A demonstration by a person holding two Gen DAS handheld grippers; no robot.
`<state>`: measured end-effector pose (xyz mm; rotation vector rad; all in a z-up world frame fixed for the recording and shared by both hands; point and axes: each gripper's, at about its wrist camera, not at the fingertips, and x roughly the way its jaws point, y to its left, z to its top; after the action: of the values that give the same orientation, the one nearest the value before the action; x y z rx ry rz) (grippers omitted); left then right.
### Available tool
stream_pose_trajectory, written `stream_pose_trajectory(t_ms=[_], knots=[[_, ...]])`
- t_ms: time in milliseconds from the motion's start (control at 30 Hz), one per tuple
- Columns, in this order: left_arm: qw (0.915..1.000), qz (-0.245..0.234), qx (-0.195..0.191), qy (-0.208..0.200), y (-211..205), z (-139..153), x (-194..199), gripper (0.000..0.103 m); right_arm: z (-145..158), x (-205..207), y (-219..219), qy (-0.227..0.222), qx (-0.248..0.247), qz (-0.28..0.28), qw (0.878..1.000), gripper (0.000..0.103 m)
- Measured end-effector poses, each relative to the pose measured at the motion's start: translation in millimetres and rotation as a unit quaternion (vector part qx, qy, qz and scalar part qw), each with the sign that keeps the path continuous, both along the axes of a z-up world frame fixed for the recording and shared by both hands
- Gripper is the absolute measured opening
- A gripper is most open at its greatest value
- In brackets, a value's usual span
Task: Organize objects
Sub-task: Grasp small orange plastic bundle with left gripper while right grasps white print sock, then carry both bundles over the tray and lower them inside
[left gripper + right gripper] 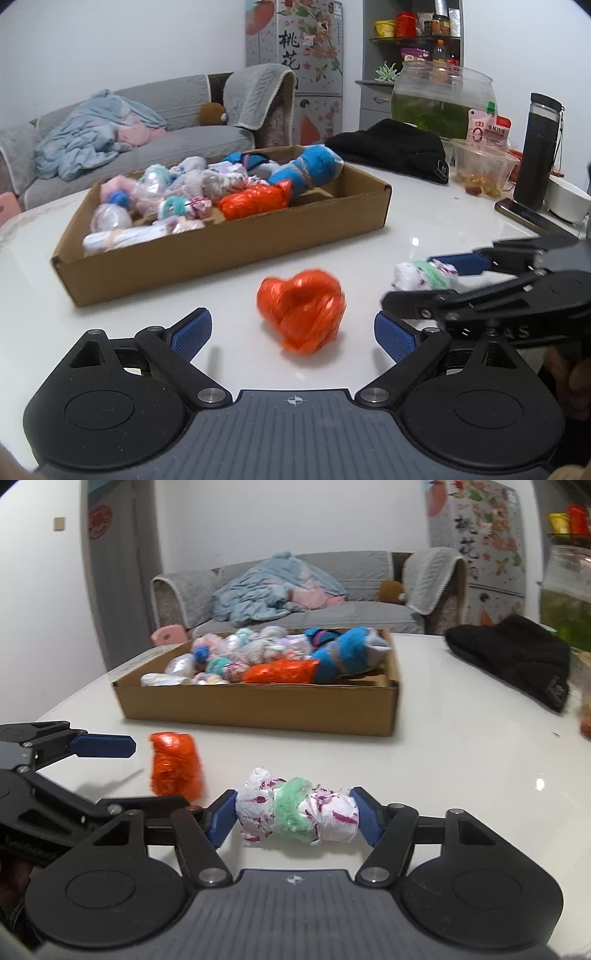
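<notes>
An orange plastic bundle [301,310] lies on the white table [424,206], between the spread fingers of my left gripper [293,325] and clear of both pads, so that gripper is open. My right gripper [295,814] is shut on a white bundle with purple flecks and a green band [297,810], one blue pad pressing on each end. From the left wrist view the same bundle [424,275] sits in the right gripper [408,277]. Behind them, a shallow cardboard box [229,254] holds several wrapped bundles.
A black cloth [391,151] lies behind the box on the right. Farther right stand a glass fish bowl [439,99], a clear plastic tub [480,170], a black flask [537,151], a phone [524,216] and a white bowl [569,203]. A grey sofa [166,122] lies beyond the table.
</notes>
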<state>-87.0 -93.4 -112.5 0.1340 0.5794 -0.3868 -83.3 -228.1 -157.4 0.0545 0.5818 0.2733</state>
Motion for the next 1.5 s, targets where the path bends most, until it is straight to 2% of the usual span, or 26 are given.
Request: stream_pose_trajectory(t_ms=[100, 300, 400, 467, 567, 800, 1067, 1200, 1333, 1500], knots=[[0.9999, -0.007, -0.009, 0.012, -2.1, -0.2, 9.1, 0.091, 1.8, -2.4, -8.9, -0.002, 0.006, -0.008, 1.0, 0.063], [0.9983, -0.016, -0.031, 0.046, -1.2, -2.8, 25.4, 0.072, 7.8, -10.3, -24.7, -0.011, 0.009, -0.012, 1.0, 0.063], [0.998, -0.019, -0.035, 0.049, -1.5, -2.6, 30.5, 0.069, 8.0, -11.5, -32.6, -0.01, 0.004, -0.018, 1.0, 0.063], [0.998, -0.018, -0.034, 0.05, -1.5, -2.2, 32.5, 0.058, 7.6, -11.7, -35.9, -0.01, 0.002, -0.022, 1.0, 0.063], [0.9978, -0.017, -0.039, 0.051, 0.5, -1.7, 32.8, 0.053, 8.4, -8.6, -39.1, -0.009, 0.002, -0.026, 1.0, 0.063], [0.9982, -0.008, -0.034, 0.049, 10.4, 12.8, 22.5, 0.052, 20.7, 0.5, -51.4, -0.018, 0.004, -0.027, 0.999, 0.063], [0.9994, 0.022, -0.025, 0.009, 30.0, 63.3, 25.7, 0.052, 59.4, 19.7, -51.3, -0.052, -0.001, -0.003, 0.999, 0.063], [0.9993, 0.027, -0.019, -0.019, 33.3, 91.6, 39.8, 0.052, 85.5, 37.9, -44.2, -0.068, 0.0, 0.026, 0.997, 0.063], [0.9988, 0.032, -0.005, -0.036, 31.2, 109.5, 63.5, 0.052, 100.5, 62.5, -36.4, -0.065, 0.007, 0.049, 0.997, 0.063], [0.9996, 0.024, 0.008, -0.014, 19.3, 113.1, 102.0, 0.052, 101.0, 94.5, -20.2, -0.044, 0.002, 0.074, 0.996, 0.063]])
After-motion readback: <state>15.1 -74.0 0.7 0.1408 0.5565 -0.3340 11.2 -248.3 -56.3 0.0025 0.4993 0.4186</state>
